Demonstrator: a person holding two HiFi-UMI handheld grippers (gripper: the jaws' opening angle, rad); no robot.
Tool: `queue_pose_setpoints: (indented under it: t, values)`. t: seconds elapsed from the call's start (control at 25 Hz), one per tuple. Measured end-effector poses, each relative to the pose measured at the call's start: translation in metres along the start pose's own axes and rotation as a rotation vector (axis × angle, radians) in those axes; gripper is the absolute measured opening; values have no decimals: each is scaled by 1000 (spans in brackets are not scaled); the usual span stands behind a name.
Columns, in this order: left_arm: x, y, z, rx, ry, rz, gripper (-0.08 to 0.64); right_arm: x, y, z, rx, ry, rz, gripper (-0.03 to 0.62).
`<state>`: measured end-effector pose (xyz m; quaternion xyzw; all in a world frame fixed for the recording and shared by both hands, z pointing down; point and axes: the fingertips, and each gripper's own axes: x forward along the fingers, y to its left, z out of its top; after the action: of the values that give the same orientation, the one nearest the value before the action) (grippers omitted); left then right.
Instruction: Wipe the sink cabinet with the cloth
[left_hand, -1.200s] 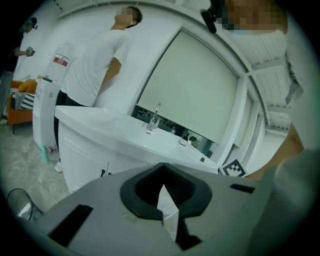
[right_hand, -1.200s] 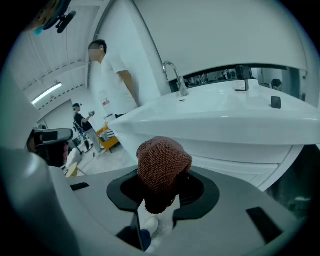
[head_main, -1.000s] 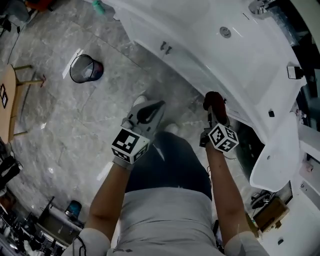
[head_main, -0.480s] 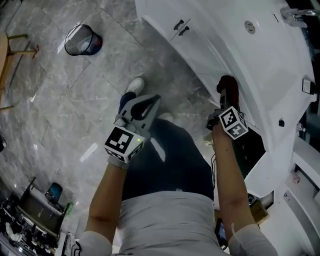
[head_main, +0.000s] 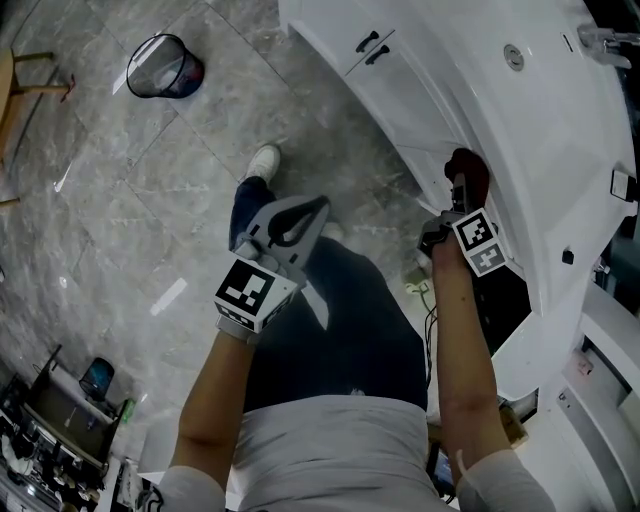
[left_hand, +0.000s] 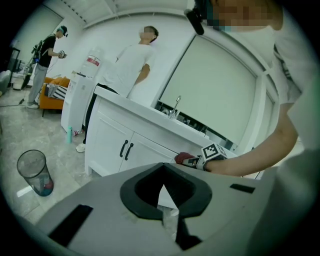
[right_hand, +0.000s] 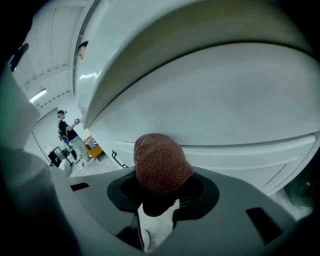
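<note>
Gripping red cloth (right_hand: 161, 162) at sink cabinet (head_main: 420, 95) edge, right tool (head_main: 465, 186); left tool (head_main: 318, 210) closed over open floor (head_main: 140, 210).

"What is the person wearing?"

"A pale short-sleeved T-shirt (head_main: 330, 440) at the bottom of the frame, dark blue trousers (head_main: 345, 320) above it, and a white shoe (head_main: 264, 160) just above centre."

"And the tongs?"

"The left tongs (head_main: 298, 218) and right tongs (head_main: 461, 192) are both grey shells with a black-lined opening. Each has a white cube printed with black square markers: the left cube (head_main: 250, 292) and the right cube (head_main: 478, 243)."
</note>
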<state>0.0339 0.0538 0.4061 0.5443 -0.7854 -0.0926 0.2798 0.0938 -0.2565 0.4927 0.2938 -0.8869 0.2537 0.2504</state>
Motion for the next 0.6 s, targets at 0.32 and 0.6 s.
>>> queue_pose_setpoints:
  t: [0.32,0.6]
  values:
    - [27,11,-22,-3,19,-21,12,32,-10,-24,-15,42,21,138]
    - [34,20,-44,-5,70,-11,12,70,-18,-64,-28,109,25,135]
